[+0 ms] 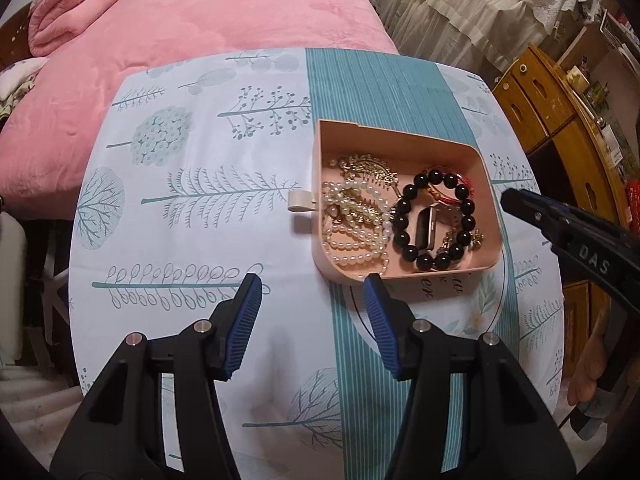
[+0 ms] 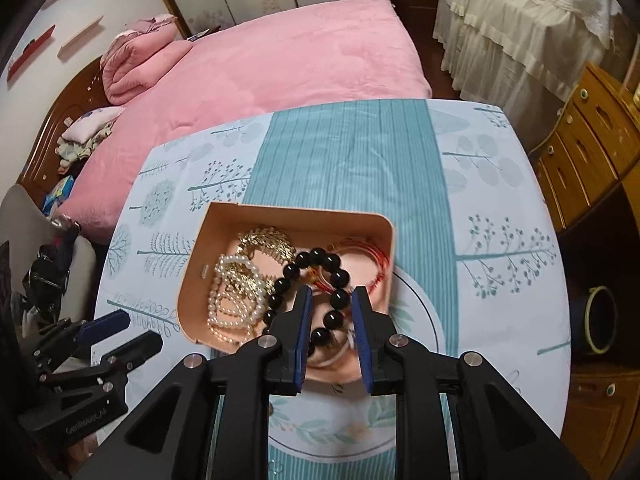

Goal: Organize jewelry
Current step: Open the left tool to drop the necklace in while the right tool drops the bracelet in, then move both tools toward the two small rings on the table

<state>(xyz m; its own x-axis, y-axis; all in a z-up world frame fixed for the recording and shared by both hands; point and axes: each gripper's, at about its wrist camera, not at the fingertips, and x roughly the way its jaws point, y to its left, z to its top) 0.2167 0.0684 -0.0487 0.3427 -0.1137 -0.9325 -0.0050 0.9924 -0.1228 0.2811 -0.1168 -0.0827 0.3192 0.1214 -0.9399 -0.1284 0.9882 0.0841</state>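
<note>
A pink tray (image 1: 400, 136) (image 2: 280, 216) sits on the tree-print tablecloth (image 1: 192, 184) (image 2: 480, 208). In it lie a black bead bracelet (image 1: 400, 222) (image 2: 340, 278), a pearl necklace (image 1: 352, 244) (image 2: 224, 308), a gold leaf piece (image 1: 372, 168) (image 2: 268, 240) and a red cord bracelet (image 2: 372, 252). My left gripper (image 1: 313, 284) (image 2: 132, 334) hangs open over the cloth just in front of the tray, with nothing between its fingers. My right gripper (image 2: 333, 296) (image 1: 516, 200) hovers above the tray's right side, narrowly open. The black beads show through its gap, and its pads do not touch them.
A pink bed (image 1: 220, 12) (image 2: 260, 64) lies beyond the table's far edge. A wooden dresser (image 1: 560, 112) (image 2: 592, 152) stands to the right, with cream ruffled cloth (image 1: 460, 4) (image 2: 520, 12) behind. A white tab (image 1: 300, 202) sticks out of the tray's left wall.
</note>
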